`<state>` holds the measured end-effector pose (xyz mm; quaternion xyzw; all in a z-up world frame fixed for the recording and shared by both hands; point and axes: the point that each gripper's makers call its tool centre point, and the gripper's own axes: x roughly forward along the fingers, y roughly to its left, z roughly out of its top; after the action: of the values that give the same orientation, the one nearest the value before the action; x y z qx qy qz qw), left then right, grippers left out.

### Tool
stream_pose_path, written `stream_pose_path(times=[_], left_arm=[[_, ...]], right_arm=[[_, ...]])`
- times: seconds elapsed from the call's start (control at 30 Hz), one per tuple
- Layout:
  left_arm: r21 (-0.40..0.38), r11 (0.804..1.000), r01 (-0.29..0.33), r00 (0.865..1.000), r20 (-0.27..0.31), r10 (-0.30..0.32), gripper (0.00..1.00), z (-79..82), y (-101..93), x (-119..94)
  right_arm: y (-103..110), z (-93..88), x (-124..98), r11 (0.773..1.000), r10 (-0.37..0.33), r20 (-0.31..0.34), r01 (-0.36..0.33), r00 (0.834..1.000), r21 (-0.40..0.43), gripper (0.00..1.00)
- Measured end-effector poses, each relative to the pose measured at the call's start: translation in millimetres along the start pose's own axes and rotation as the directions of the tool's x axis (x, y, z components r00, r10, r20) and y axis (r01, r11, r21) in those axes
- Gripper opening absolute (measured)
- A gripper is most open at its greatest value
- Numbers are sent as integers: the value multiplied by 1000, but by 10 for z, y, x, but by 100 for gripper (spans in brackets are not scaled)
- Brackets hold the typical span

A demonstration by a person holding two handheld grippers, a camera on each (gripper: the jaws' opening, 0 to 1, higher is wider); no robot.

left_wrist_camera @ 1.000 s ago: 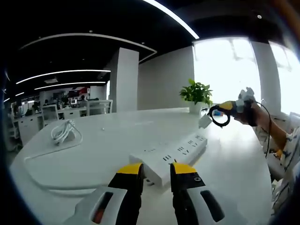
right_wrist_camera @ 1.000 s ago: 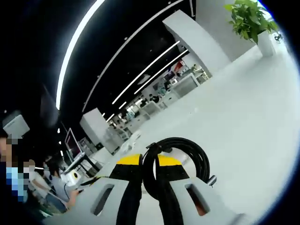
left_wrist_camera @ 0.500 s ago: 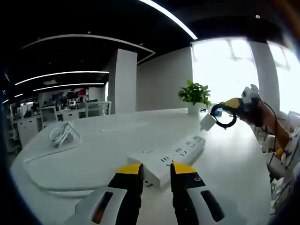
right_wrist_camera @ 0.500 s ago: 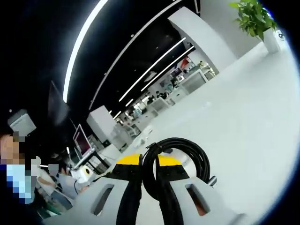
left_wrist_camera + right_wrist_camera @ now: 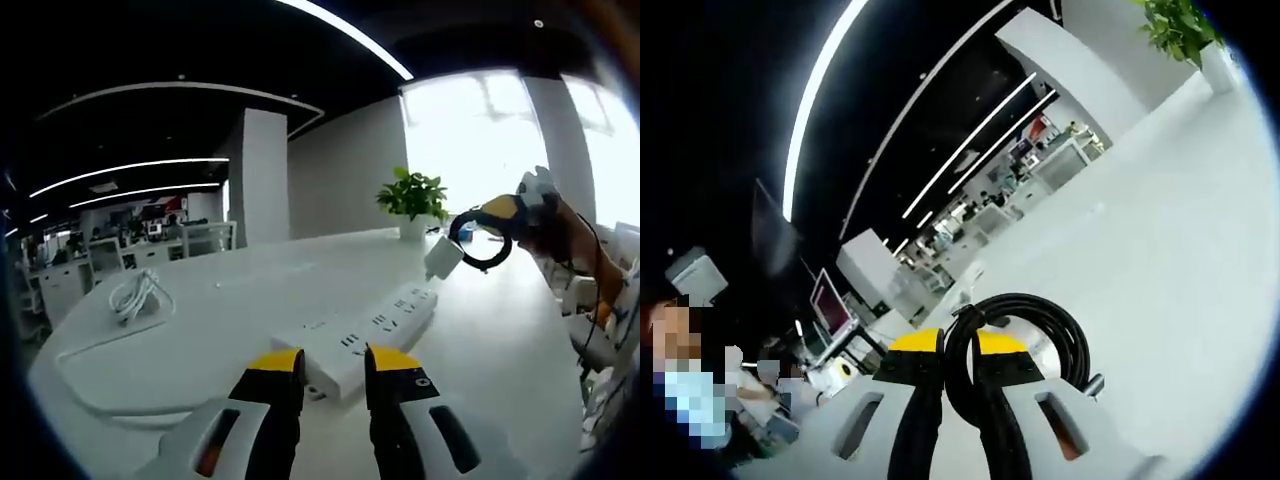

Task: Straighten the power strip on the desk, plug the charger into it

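R tongs (image 5: 958, 345) clamp charger cable (image 5: 1025, 330); L tongs (image 5: 333, 362) parted, near power strip (image 5: 365, 330).

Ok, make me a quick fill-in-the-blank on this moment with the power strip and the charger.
1. The power strip lies flat on the white ____.
2. The right gripper holds the charger up in the ____, above the strip.
3. The charger's black cable is wound into a ____.
4. Beyond the strip stands a potted ____.

Missing words: desk; air; coil; plant

Left gripper view looks low across the desk (image 5: 250, 300); right gripper view, rolled, shares it (image 5: 1160, 230).
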<state>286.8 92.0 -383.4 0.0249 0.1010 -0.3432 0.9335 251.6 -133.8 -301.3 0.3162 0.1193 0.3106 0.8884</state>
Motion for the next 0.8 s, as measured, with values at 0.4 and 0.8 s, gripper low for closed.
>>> stream_pose_path(times=[0.4,0.8], left_arm=[[15,999,29,1000,-1,-29,24,4,-97,24],[146,984,99,995,-11,-99,24,156,-474,289]], right_arm=[[11,44,-32,998,21,-21,-20,1000,54,10],[110,70,-42,995,26,-5,-26,1000,92,10]])
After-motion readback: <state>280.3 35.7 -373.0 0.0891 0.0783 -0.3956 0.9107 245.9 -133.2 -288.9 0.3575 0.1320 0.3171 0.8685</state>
